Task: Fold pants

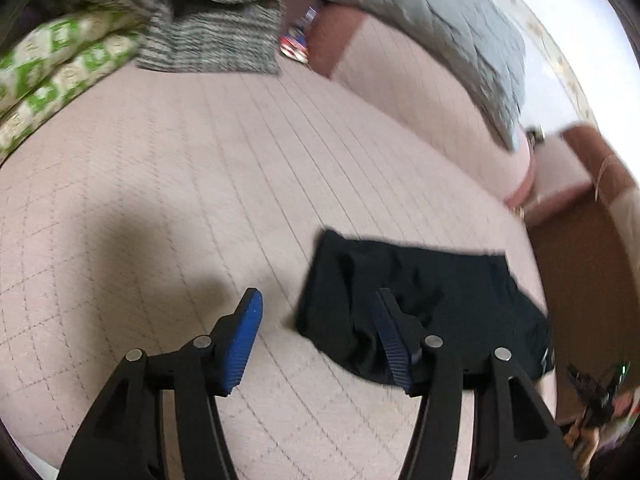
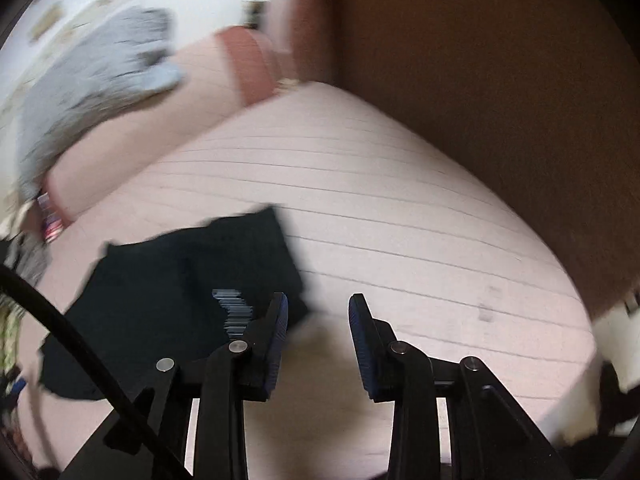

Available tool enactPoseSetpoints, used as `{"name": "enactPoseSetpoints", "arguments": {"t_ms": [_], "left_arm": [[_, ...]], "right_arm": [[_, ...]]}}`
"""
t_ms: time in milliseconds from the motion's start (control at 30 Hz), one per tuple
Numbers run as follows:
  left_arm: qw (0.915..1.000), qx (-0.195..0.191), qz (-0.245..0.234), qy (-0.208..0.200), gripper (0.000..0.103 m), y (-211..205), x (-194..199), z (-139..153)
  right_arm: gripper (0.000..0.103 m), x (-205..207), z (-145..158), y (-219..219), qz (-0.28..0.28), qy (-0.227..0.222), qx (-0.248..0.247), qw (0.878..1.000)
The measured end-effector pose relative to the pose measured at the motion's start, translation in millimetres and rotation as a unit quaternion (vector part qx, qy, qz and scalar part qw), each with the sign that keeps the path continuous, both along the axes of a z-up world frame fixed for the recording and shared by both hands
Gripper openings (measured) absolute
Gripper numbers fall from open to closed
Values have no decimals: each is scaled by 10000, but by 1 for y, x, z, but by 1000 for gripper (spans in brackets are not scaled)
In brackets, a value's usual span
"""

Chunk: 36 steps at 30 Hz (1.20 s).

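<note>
Black pants (image 1: 420, 304) lay bunched on pink quilted bed (image 1: 200, 200), right of left gripper (image 1: 316, 336), left of right gripper (image 2: 318, 340); both 2-finger jaws spread wide, empty.

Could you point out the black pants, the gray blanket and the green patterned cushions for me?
Pants (image 1: 432, 292): left wrist view, middle of the dark folded cloth.
Blanket (image 1: 440, 12): left wrist view, its quilted gray top.
Cushions (image 1: 52, 72): left wrist view, the green and cream side.
</note>
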<state>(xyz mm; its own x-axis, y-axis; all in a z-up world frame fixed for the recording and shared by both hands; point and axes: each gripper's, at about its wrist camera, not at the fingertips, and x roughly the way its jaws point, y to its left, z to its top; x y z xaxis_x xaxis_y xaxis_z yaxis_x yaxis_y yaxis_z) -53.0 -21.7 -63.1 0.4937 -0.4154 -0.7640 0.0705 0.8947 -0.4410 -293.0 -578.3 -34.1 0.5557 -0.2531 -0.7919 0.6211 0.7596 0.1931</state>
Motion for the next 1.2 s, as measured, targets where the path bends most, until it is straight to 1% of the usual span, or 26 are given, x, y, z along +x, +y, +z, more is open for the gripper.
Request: {"name": "enactPoseSetpoints", "arguments": {"t_ms": [33, 67, 167, 200, 233, 300, 333, 367, 400, 467, 533, 600, 633, 667, 700, 733, 767, 800, 833, 933, 1000, 1033, 1100, 1133, 1200], "left_arm": [[9999, -105, 92, -22, 64, 5, 3, 0], [9996, -187, 198, -41, 65, 7, 7, -1], [9983, -320, 444, -198, 67, 10, 11, -10], [9980, -284, 498, -273, 67, 11, 11, -14], [9974, -155, 593, -368, 67, 13, 9, -17], [9966, 130, 710, -409, 67, 19, 7, -23], [9964, 194, 747, -340, 67, 24, 9, -25], [9962, 210, 788, -309, 67, 29, 11, -26], [9954, 234, 862, -344, 67, 36, 12, -24], [9927, 299, 1051, -504, 67, 52, 10, -17], [9912, 262, 1172, -560, 67, 62, 9, -13], [9906, 50, 1260, -528, 67, 70, 10, -14], [9907, -32, 1267, -489, 67, 73, 10, -15], [9910, -115, 1262, -442, 67, 75, 10, -17], [9913, -200, 1240, -401, 67, 75, 11, -18], [9914, -275, 1226, -371, 67, 75, 11, -19], [9913, -353, 1218, -343, 67, 77, 11, -20], [9909, -432, 1232, -325, 67, 79, 12, -20], [9901, -514, 1263, -319, 67, 82, 13, -20], [9879, -721, 1347, -268, 67, 86, 14, -21], [9867, -848, 1366, -246, 67, 90, 15, -22], [9864, -859, 1378, -247, 67, 90, 14, -22], [9861, -854, 1406, -249, 67, 91, 14, -21], [9856, -873, 1427, -245, 67, 92, 14, -21], [9849, -903, 1459, -227, 67, 93, 14, -22]], "right_arm": [[35, 11, 4, 12, 248, -65, 35, 9997], [35, 30, 9, 31, 621, -129, 76, 9980], [35, 90, 13, 99, 1754, -166, 373, 9836], [35, 107, 11, 115, 1979, -144, 463, 9790], [35, 127, 9, 139, 2306, -94, 585, 9712], [35, 167, 6, 194, 3016, 2, 853, 9496], [35, 184, 4, 221, 3348, 52, 948, 9375], [35, 203, 1, 253, 3728, 142, 987, 9225], [35, 221, -3, 284, 4052, 234, 928, 9092], [35, 246, -13, 330, 4398, 400, 702, 8944], [36, 274, -25, 370, 4649, 653, 484, 8816], [46, 288, -39, 393, 4701, 881, 224, 8779], [53, 298, -48, 402, 4691, 1019, 57, 8773], [54, 306, -57, 410, 4601, 1218, -235, 8792], [53, 310, -63, 409, 4536, 1355, -415, 8798], [37, 312, -71, 410, 4459, 1486, -515, 8812], [31, 315, -72, 407, 4397, 1530, -506, 8836], [26, 318, -70, 402, 4369, 1494, -378, 8862], [17, 318, -65, 397, 4336, 1415, -193, 8897], [17, 326, -50, 378, 4151, 1099, 449, 9020], [17, 335, -49, 369, 3983, 1002, 817, 9081], [16, 338, -49, 369, 3915, 970, 968, 9099], [16, 347, -55, 361, 3724, 832, 1628, 9099], [16, 350, -57, 365, 3632, 801, 1811, 9104], [16, 355, -63, 354, 3374, 627, 2328, 9100]]}}
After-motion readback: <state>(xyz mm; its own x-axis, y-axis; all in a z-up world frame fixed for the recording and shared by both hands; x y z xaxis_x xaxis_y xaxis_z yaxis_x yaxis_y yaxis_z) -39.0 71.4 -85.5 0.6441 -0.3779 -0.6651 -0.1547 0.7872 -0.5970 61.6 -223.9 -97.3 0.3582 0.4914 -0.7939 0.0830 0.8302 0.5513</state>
